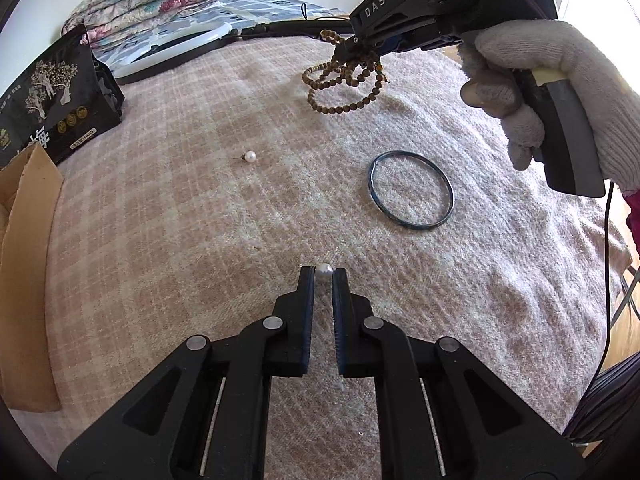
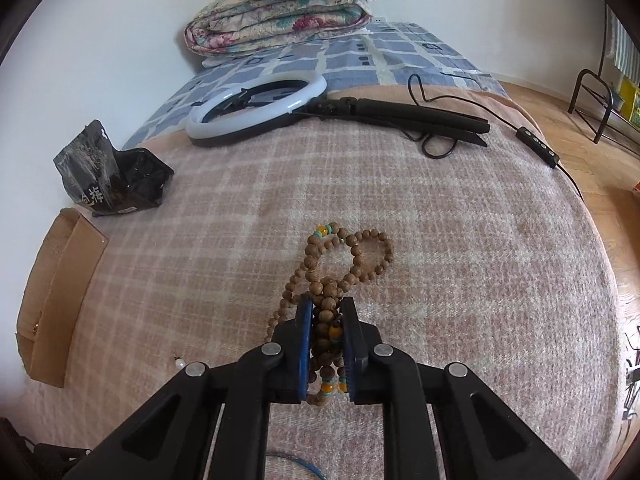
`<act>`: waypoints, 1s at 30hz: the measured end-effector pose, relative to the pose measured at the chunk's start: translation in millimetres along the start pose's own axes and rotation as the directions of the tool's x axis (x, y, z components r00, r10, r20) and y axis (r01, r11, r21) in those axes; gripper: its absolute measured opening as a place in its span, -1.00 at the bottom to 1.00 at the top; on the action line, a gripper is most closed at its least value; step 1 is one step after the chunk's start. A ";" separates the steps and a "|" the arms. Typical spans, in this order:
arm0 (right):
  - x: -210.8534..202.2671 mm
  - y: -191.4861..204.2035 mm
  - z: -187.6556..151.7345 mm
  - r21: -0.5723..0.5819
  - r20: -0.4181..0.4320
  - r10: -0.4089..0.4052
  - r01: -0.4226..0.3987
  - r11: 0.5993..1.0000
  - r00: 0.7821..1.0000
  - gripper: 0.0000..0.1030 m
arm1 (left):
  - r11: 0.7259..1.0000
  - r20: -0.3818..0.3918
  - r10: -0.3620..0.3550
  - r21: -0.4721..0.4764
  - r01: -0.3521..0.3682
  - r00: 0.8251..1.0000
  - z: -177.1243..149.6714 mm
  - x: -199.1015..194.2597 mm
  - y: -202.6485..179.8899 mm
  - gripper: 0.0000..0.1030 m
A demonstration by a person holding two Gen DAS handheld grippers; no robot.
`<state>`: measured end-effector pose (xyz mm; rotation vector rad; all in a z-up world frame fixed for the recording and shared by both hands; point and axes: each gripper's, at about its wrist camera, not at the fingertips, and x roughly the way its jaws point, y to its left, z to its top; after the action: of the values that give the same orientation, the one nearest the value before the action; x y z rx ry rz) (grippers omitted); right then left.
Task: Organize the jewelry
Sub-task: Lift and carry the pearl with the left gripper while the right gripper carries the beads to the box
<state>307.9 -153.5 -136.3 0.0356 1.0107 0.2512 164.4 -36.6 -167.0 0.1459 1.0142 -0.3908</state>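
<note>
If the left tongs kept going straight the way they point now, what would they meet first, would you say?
Probably the checked blanket just beyond the pearl earring pinched in the left tongs; depth is uncertain.

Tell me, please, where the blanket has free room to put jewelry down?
Free: the middle of the pink checked blanket, between the loose white pearl earring and the thin dark blue bangle. Crowded: the far edge, by the white ring light and black foil bag.

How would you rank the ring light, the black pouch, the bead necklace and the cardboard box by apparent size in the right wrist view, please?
1. Ring light with its folded stand
2. Cardboard box, cut by the fisheye edge, so unsure against the next
3. Bead necklace, nearest the camera
4. Black pouch
</note>
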 end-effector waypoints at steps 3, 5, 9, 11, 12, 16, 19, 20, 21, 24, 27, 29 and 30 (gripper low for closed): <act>-11.5 3.3 2.2 0.002 0.020 0.011 -0.011 1.000 1.000 -0.78 | 1.000 0.015 0.001 -0.010 -0.001 1.000 2.6 -6.9 2.2 -0.86; -19.7 6.5 3.0 -0.004 0.033 0.011 -0.011 1.000 0.999 -0.78 | 1.000 0.027 0.001 -0.016 0.000 1.000 5.0 -12.3 4.0 -0.86; -38.6 13.8 6.7 -0.018 0.059 0.009 -0.008 1.000 0.998 -0.78 | 1.000 0.060 0.000 -0.028 0.001 0.998 8.8 -26.4 7.6 -0.86; -48.6 17.7 8.3 -0.022 0.072 0.013 -0.012 1.000 0.997 -0.78 | 0.999 0.076 0.002 -0.033 0.000 0.997 9.8 -33.7 9.8 -0.86; -53.8 19.9 8.2 -0.024 0.077 0.015 -0.013 1.000 0.997 -0.78 | 0.999 0.086 0.003 -0.037 0.000 0.996 10.3 -38.3 11.4 -0.86; -75.1 30.3 11.2 -0.037 0.105 0.022 -0.018 0.999 0.994 -0.78 | 0.998 0.121 0.009 -0.057 -0.002 0.993 11.7 -55.9 19.6 -0.86; -92.5 41.8 13.5 -0.052 0.129 0.033 -0.026 0.998 0.991 -0.78 | 0.997 0.148 0.016 -0.077 -0.005 0.989 11.9 -70.7 27.9 -0.86; -98.1 46.8 13.5 -0.058 0.137 0.034 -0.026 0.998 0.990 -0.78 | 0.996 0.158 0.019 -0.085 -0.006 0.987 11.6 -75.8 31.0 -0.86; -103.1 51.8 13.8 -0.065 0.144 0.036 -0.027 0.998 0.989 -0.78 | 0.996 0.166 0.022 -0.091 -0.007 0.986 11.1 -79.8 33.7 -0.86; -115.9 67.5 13.5 -0.086 0.156 0.054 -0.041 0.995 0.986 -0.78 | 0.994 0.191 0.034 -0.110 -0.013 0.981 8.1 -94.4 44.1 -0.86; -124.2 84.2 12.7 -0.111 0.159 0.069 -0.051 0.993 0.985 -0.78 | 0.991 0.212 0.047 -0.133 -0.019 0.976 2.9 -108.6 56.1 -0.86; -127.5 96.7 10.9 -0.126 0.157 0.080 -0.060 0.990 0.984 -0.78 | 0.988 0.220 0.058 -0.150 -0.025 0.974 -1.4 -116.5 64.6 -0.86; -128.2 102.4 10.2 -0.134 0.154 0.085 -0.065 0.989 0.984 -0.78 | 0.987 0.223 0.065 -0.161 -0.029 0.973 -4.1 -120.7 69.7 -0.86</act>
<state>232.0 -82.0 -9.2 -0.0230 0.8334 0.3762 131.6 59.0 -71.0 -0.0165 0.8090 -0.2756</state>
